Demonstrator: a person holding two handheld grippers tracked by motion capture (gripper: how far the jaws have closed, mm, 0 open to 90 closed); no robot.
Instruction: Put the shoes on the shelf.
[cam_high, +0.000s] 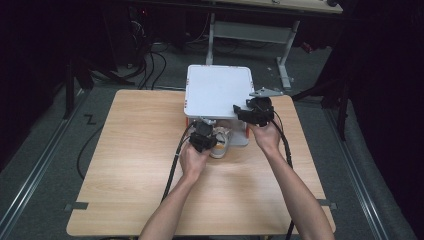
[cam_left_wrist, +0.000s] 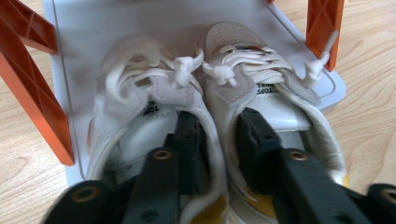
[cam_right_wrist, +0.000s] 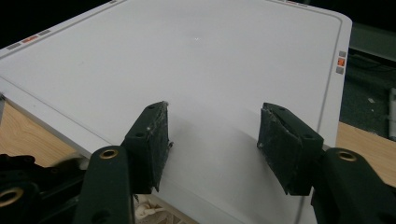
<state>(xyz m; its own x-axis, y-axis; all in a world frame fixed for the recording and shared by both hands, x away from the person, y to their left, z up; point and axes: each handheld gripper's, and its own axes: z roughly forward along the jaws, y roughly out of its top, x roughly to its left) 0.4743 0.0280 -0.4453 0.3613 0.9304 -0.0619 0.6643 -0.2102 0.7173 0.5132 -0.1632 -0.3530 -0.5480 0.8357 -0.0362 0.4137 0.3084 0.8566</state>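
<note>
While the person leans in from the near edge of the wooden table (cam_high: 140, 165), the high view shows a small white two-tier rack (cam_high: 218, 91) at the far side, both hands working at its front. The left claw (cam_high: 202, 136) reaches under the top shelf toward a pair of white sneakers (cam_high: 220, 140); the right claw (cam_high: 250, 113) hovers at the shelf's front right corner, perhaps to steady it.

Seen from the left gripper view, the sneakers (cam_left_wrist: 205, 102) sit side by side on the lower shelf (cam_left_wrist: 79, 42) between orange legs (cam_left_wrist: 32, 88). The left claw (cam_left_wrist: 217, 144) has one jaw inside each shoe, pinching the two inner collars together, likely so both lift as one.

Along the right gripper view, the right claw (cam_right_wrist: 212, 144) stands wide apart, empty, just above the white top shelf (cam_right_wrist: 196, 60).
</note>
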